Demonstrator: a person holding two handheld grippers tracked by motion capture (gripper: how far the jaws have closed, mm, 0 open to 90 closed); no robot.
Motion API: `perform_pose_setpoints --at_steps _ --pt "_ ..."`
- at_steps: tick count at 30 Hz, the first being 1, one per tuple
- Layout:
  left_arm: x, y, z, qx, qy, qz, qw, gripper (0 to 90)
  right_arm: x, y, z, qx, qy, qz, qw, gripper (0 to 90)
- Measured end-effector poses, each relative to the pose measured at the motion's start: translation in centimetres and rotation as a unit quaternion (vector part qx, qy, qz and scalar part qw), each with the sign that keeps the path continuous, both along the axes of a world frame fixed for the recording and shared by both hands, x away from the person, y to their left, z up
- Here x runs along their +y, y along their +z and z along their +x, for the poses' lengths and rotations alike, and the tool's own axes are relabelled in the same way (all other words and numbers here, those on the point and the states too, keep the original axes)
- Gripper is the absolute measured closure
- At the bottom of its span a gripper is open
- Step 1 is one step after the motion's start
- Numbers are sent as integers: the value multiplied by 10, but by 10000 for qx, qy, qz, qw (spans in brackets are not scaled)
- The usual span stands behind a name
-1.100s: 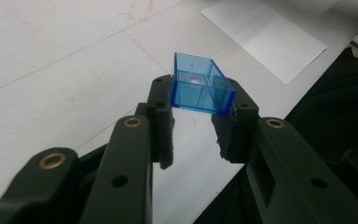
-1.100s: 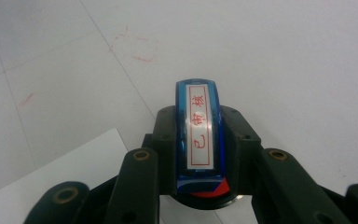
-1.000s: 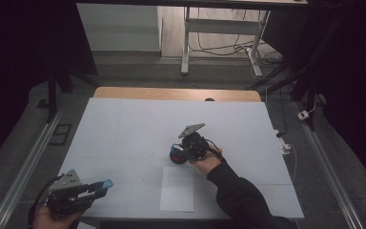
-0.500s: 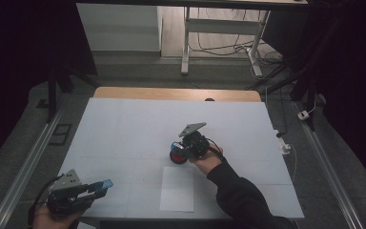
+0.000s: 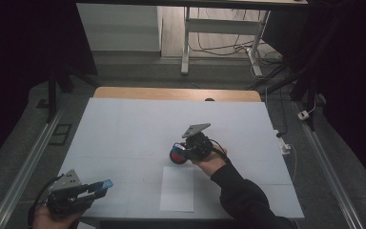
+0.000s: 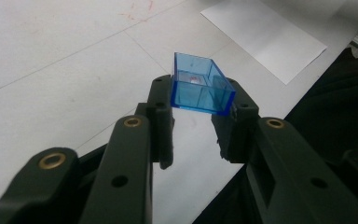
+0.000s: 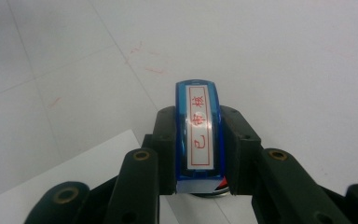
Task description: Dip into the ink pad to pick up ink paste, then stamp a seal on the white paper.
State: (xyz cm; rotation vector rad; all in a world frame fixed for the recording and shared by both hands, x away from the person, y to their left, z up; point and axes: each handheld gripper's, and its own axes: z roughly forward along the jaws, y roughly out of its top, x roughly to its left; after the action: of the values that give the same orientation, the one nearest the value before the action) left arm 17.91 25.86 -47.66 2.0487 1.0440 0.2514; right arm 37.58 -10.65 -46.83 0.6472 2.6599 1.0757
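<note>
My left gripper point(image 6: 199, 109) is shut on a clear blue plastic cap point(image 6: 200, 88), its open side towards the camera. In the high view this gripper point(image 5: 100, 187) sits at the table's front left corner with the cap point(image 5: 106, 183) at its tip. My right gripper point(image 7: 199, 116) is shut on a blue stamp point(image 7: 199, 140) whose white label carries red characters in a red frame. In the high view the right gripper point(image 5: 178, 155) holds the stamp point(image 5: 176, 156) low over the table's middle, just beyond a white sheet of paper point(image 5: 177, 189).
The white table mat point(image 5: 124, 124) has faint red marks point(image 7: 140, 58). The paper point(image 6: 265, 35) lies near the front edge, its corner point(image 7: 74, 177) under the right gripper. A wooden strip point(image 5: 171, 94) runs along the table's far edge, and metal rails point(image 5: 24, 171) flank both sides.
</note>
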Motion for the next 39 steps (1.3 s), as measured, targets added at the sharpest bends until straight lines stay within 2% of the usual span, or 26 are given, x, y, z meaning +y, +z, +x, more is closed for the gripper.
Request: perform_pose_setpoints --at_steps 14,39 --pt "0 0 0 0 4 -12 10000 687 -10 10 -16 -16 167 67 9998 697" --pt "0 0 0 1 -4 -12 10000 687 -20 15 -39 58 384 171 9991 697"
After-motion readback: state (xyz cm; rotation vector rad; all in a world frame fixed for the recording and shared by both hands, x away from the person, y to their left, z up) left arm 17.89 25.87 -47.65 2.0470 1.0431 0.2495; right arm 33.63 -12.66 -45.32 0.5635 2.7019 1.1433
